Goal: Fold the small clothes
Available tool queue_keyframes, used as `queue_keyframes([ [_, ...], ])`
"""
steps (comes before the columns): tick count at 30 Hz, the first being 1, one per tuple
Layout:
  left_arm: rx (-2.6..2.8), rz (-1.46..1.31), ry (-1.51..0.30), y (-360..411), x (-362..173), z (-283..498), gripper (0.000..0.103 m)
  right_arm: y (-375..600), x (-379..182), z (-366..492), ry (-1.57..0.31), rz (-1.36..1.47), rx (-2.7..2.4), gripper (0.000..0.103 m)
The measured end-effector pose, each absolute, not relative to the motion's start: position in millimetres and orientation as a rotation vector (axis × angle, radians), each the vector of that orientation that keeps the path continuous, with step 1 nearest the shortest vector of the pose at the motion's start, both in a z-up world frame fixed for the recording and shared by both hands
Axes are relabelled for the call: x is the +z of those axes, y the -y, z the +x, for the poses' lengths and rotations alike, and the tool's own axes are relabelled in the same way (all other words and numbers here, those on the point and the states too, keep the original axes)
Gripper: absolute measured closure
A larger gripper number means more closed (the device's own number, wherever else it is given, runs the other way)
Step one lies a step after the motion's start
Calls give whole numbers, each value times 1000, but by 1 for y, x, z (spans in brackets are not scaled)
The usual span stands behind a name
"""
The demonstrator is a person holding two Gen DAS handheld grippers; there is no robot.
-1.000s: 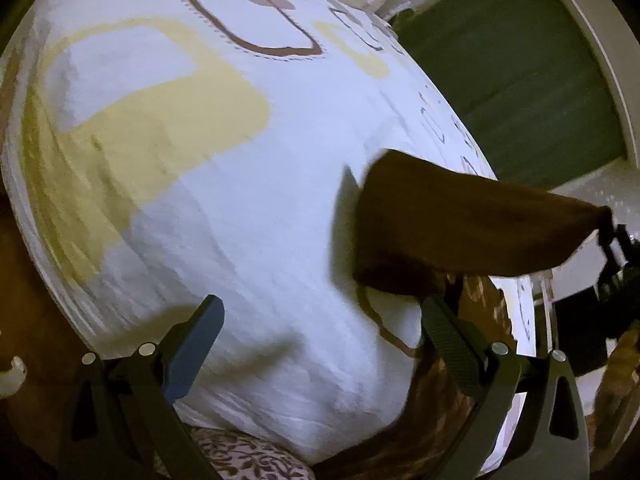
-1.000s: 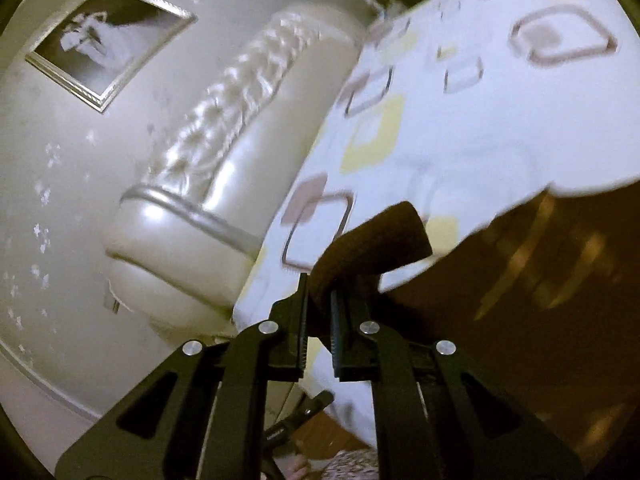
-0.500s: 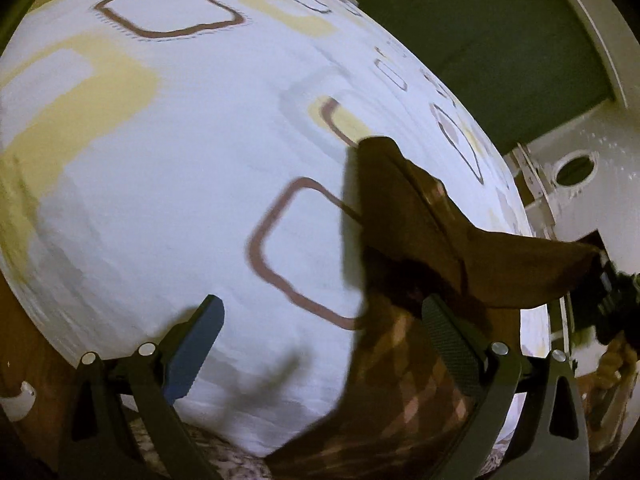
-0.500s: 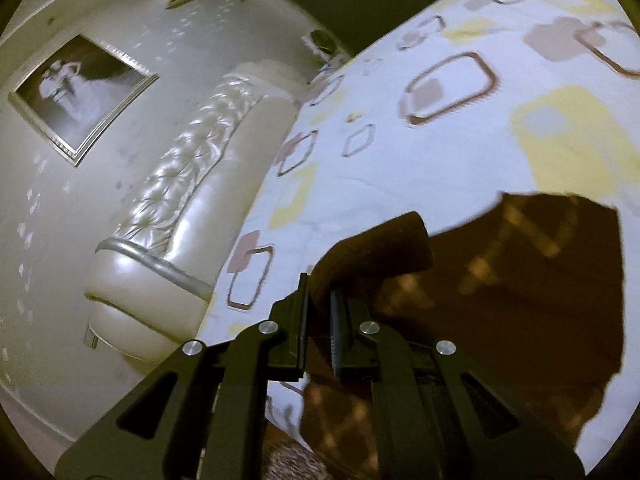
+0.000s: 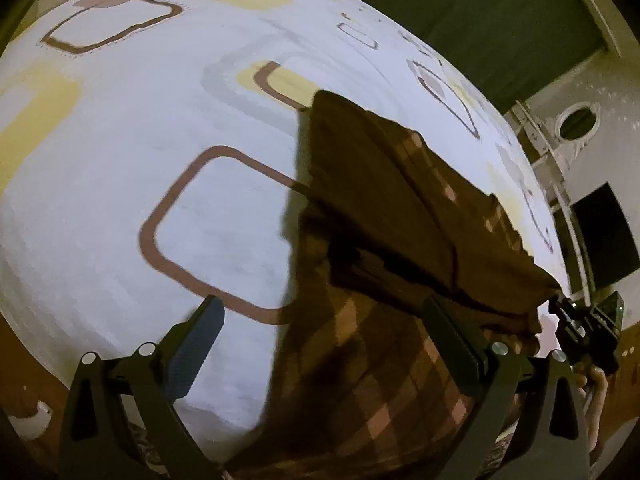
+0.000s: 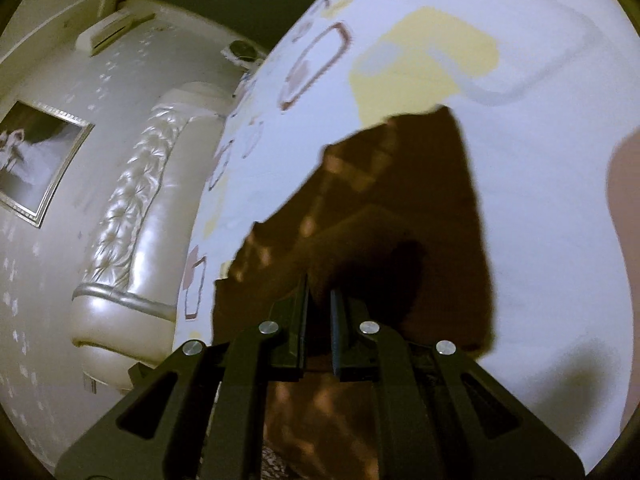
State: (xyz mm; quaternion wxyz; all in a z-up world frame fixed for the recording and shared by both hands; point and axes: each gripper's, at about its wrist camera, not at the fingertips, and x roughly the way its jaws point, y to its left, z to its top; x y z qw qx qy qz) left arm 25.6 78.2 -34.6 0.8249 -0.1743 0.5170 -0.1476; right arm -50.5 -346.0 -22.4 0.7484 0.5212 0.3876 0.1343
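Note:
A brown checked cloth point(image 5: 384, 216) lies partly on the white patterned bedsheet point(image 5: 160, 128) and hangs over the near edge. My left gripper point(image 5: 320, 344) is open and empty, its fingers on either side of the cloth's left edge, just above it. My right gripper point(image 6: 319, 308) is shut on a corner of the cloth point(image 6: 400, 208) and holds it low over the bed. The right gripper also shows in the left wrist view point(image 5: 560, 308), pulling the cloth corner to the right.
A padded white headboard point(image 6: 136, 216) runs along the left in the right wrist view, with a framed picture point(image 6: 36, 156) on the wall. A dark green curtain point(image 5: 460, 20) and white furniture point(image 5: 576, 128) stand beyond the bed's far side.
The right gripper has carried the cloth corner down and forward, so the cloth now spreads over the sheet. The left gripper has moved closer to the cloth, still open.

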Motion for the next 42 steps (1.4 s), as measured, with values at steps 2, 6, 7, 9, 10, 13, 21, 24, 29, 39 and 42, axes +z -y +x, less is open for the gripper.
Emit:
queue_keyframes([
  [2, -314, -351, -1100, -75, -35, 23, 4, 348, -35, -54, -866, 1145, 282, 95],
  [6, -310, -336, -1107, -69, -38, 25, 4, 352, -54, -61, -890, 1151, 271, 95],
  [7, -308, -334, -1107, -66, -39, 26, 4, 351, -59, -63, -898, 1155, 269, 95],
  [9, -306, -329, -1107, -64, -39, 28, 4, 352, -66, -66, -906, 1158, 270, 95],
  [10, -306, -324, -1106, -62, -38, 29, 4, 353, -69, -68, -910, 1162, 268, 95],
  [13, -305, -303, -1095, -55, -37, 36, 4, 355, -79, -70, -930, 1196, 304, 93],
  [21, -299, -304, -1067, -52, -33, 50, 4, 378, -47, -69, -869, 1145, 309, 77],
  [24, -294, -320, -1077, -52, -37, 52, 4, 386, -47, -52, -864, 1151, 296, 77],
  [29, -287, -322, -1095, -53, -41, 52, 4, 378, -68, -24, -926, 1201, 325, 78],
  [39, -288, -309, -1088, -52, -44, 55, 4, 394, -59, -34, -813, 1203, 266, 99],
  [42, -288, -303, -1084, -51, -45, 54, 4, 394, -68, -35, -850, 1220, 268, 93],
])
